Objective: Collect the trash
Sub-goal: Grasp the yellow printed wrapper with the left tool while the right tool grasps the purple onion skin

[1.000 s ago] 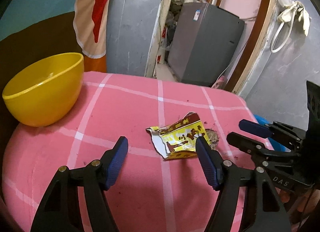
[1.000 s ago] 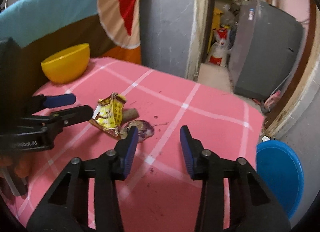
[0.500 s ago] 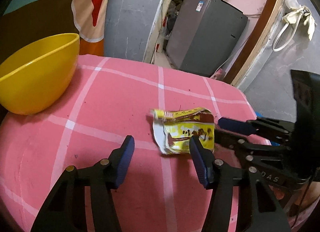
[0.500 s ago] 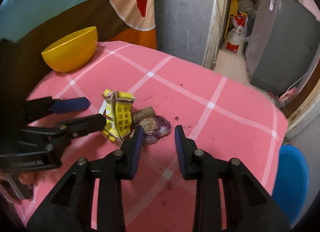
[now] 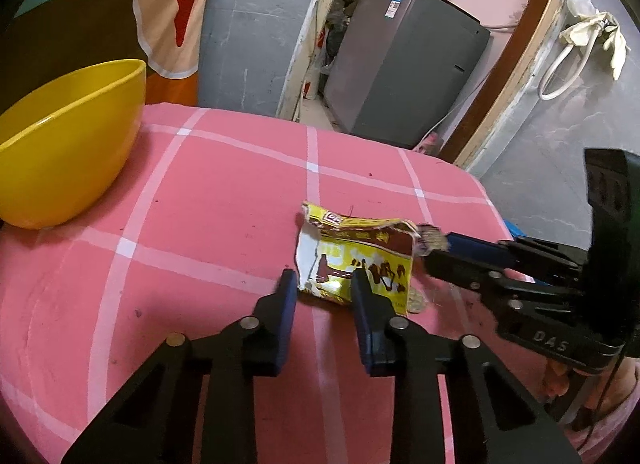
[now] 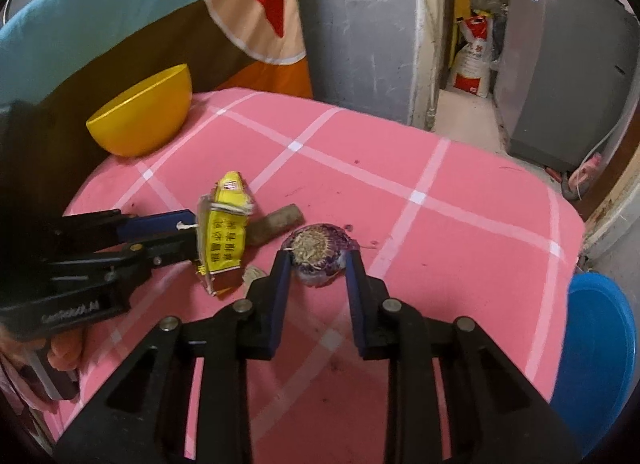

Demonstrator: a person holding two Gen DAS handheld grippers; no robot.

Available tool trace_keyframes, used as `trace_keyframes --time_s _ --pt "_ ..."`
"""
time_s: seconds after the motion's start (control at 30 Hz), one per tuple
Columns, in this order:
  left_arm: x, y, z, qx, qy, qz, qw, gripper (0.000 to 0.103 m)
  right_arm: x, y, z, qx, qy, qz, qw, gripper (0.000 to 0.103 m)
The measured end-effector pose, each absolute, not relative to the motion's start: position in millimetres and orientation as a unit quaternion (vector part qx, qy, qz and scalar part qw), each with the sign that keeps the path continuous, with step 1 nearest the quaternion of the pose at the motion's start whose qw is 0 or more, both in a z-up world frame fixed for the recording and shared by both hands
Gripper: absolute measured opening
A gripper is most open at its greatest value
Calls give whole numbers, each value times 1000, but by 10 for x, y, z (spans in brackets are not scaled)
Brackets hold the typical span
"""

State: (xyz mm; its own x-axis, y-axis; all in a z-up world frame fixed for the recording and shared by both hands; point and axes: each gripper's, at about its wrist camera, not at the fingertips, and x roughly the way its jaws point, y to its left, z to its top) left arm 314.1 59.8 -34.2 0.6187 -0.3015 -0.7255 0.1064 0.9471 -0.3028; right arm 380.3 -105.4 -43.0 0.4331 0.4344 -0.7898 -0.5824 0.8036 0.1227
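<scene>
Pink tabletop (image 6: 460, 248) open beyond wrapper (image 6: 224, 232).

Black gripper (image 5: 325, 284), blue finger pads (image 5: 362, 296)

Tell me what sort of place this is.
Most likely a lived-in home, a utility or back room rather than a lab. A grey washing machine stands beyond a worn doorway, a printed sack sits on the floor there, and a pink checked cloth covers the table with a yellow bowl.
</scene>
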Motion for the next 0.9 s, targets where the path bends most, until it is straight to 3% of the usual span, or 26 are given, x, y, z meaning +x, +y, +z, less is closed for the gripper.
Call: trace_keyframes --time_s 0.23,0.9 --pt "3061 598 -326 -126 412 -101 897 10 3689 -1229 -393 -74 424 289 855 26" --pt "2592 547 -169 -134 369 -110 913 0 3301 -1441 -316 -41 394 288 872 26"
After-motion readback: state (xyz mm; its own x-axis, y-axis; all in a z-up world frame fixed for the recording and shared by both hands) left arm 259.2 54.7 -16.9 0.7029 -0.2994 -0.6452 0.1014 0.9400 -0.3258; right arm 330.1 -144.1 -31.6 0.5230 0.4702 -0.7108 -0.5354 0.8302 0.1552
